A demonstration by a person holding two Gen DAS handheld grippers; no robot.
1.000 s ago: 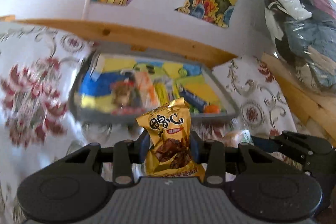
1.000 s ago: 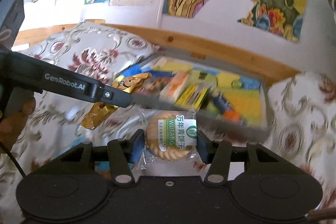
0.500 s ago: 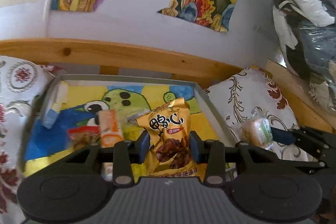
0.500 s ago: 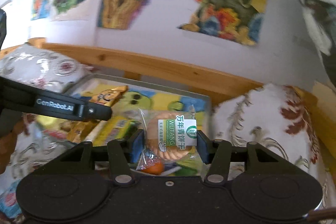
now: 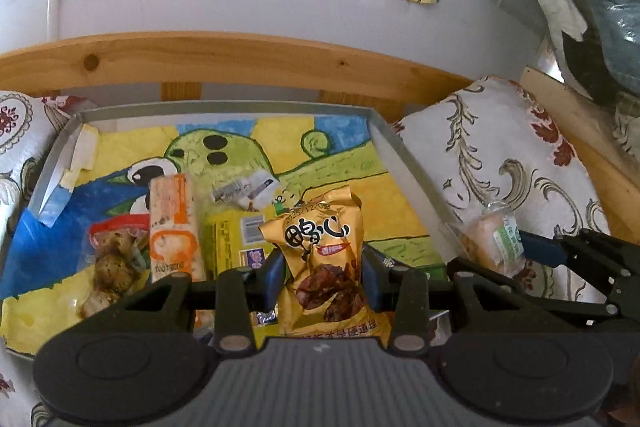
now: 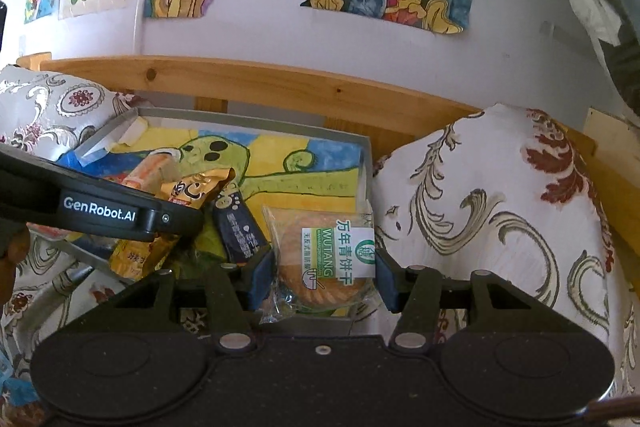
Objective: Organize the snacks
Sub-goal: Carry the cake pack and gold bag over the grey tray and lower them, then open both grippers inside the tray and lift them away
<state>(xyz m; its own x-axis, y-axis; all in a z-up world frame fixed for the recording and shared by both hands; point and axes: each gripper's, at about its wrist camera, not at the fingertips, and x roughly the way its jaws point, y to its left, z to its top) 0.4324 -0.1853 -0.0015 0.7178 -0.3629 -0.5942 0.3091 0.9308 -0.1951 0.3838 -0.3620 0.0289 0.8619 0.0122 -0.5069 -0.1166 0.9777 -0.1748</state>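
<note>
My left gripper [image 5: 320, 277] clamps gold pouch [image 5: 322, 259] upright above tray [image 5: 224, 109] middle; right gripper [image 6: 324, 277] grips biscuit pack [image 6: 320, 259] over tray's right corner.

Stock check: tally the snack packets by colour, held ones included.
Gold packet: 1
Orange-and-white packet: 1
Yellow packet: 1
Dark packet: 1
Clear (biscuit packet, red-topped packet, small printed packet): 3
Total: 7

Floral-patterned bedcover [image 5: 500, 163], wooden bed rail [image 5: 240, 59] behind, grey tray [image 5: 224, 107] resting on it
</note>
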